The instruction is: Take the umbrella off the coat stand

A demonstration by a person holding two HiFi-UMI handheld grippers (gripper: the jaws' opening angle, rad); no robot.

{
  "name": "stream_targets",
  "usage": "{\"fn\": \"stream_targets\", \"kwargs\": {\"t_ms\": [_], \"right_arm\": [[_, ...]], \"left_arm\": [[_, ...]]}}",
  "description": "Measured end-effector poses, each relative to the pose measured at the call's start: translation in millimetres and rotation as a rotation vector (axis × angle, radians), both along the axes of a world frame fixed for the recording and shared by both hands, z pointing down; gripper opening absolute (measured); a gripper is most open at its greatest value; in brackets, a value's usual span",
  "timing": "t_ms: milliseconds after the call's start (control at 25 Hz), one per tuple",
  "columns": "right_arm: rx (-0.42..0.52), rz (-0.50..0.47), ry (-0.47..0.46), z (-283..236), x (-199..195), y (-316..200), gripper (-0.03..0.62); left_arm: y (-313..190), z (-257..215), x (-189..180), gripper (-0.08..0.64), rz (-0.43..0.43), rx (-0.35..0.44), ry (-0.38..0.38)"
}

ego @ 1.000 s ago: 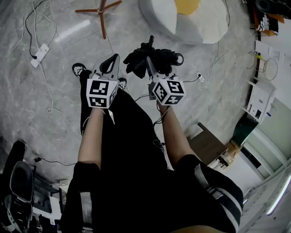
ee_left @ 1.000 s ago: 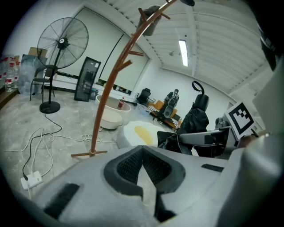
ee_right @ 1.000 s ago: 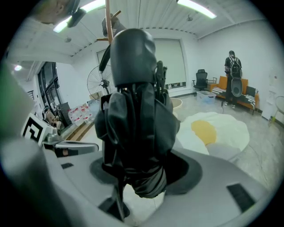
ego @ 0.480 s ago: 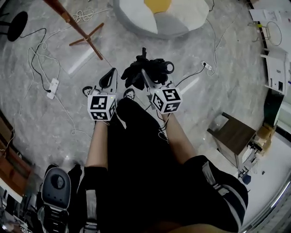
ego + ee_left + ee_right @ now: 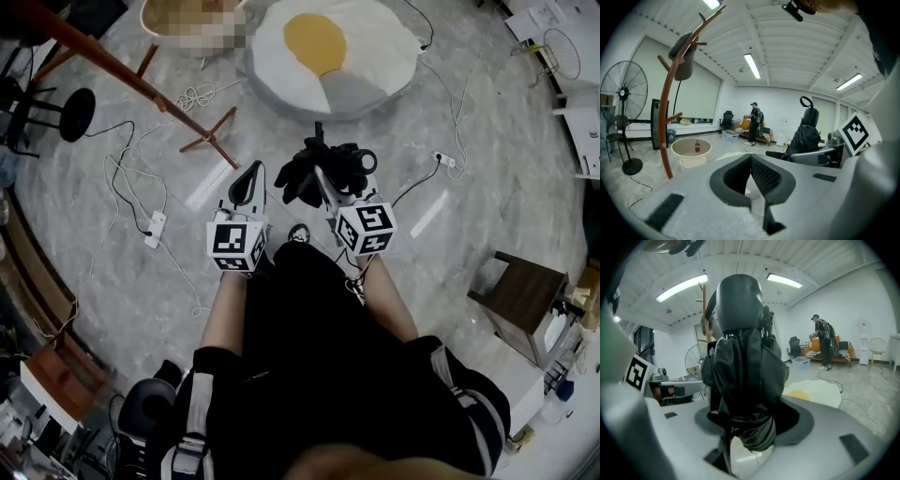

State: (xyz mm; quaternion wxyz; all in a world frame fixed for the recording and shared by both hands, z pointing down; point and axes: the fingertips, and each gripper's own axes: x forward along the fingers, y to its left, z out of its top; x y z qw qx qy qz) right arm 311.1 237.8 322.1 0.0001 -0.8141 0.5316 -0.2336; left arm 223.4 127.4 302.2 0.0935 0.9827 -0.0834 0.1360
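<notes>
My right gripper (image 5: 326, 180) is shut on the black folded umbrella (image 5: 323, 161), which I hold out in front of the person's body above the floor. In the right gripper view the umbrella (image 5: 740, 362) fills the middle, bunched between the jaws of the right gripper (image 5: 747, 430), its round handle end on top. The brown wooden coat stand (image 5: 112, 70) leans across the upper left, apart from the umbrella. It also rises at the left of the left gripper view, coat stand (image 5: 670, 117). My left gripper (image 5: 253, 173) hangs beside the right one; the left gripper (image 5: 751, 161) is shut and empty.
A white cushion with a yellow centre (image 5: 323, 47) lies on the floor ahead. Cables and a power strip (image 5: 155, 225) trail at the left. A dark wooden stool (image 5: 520, 295) stands at the right. A standing fan (image 5: 621, 117) and a basin (image 5: 691, 150) are near the stand; a person (image 5: 753, 123) stands far off.
Both grippers have risen together, the umbrella staying in the right one. The head view has swung, so more of the coat stand and the whole cushion now show.
</notes>
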Motion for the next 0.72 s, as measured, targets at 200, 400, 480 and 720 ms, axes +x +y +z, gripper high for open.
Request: {"fn": "stream_targets", "kwargs": {"t_ms": [200,400,480,720], "right_arm": [[0.075,-0.001,0.000,-42,8,-7,0.245],[0.096,-0.015,0.067,-78,15,-17,0.245],[0.111,-0.026,0.086,-91,15,-19,0.245],[0.148,-0.044,0.119,-119,11,-21,0.245]], "left_arm": [[-10,-53,0,-0.002,-0.033,0.072,0.056],[-23,-91,1,-0.002,-0.072,0.135,0.099],[-20,-103,3,-0.002,-0.069,0.154,0.116],[-11,-129,5,-0.002,-0.060,0.184,0.158]]}}
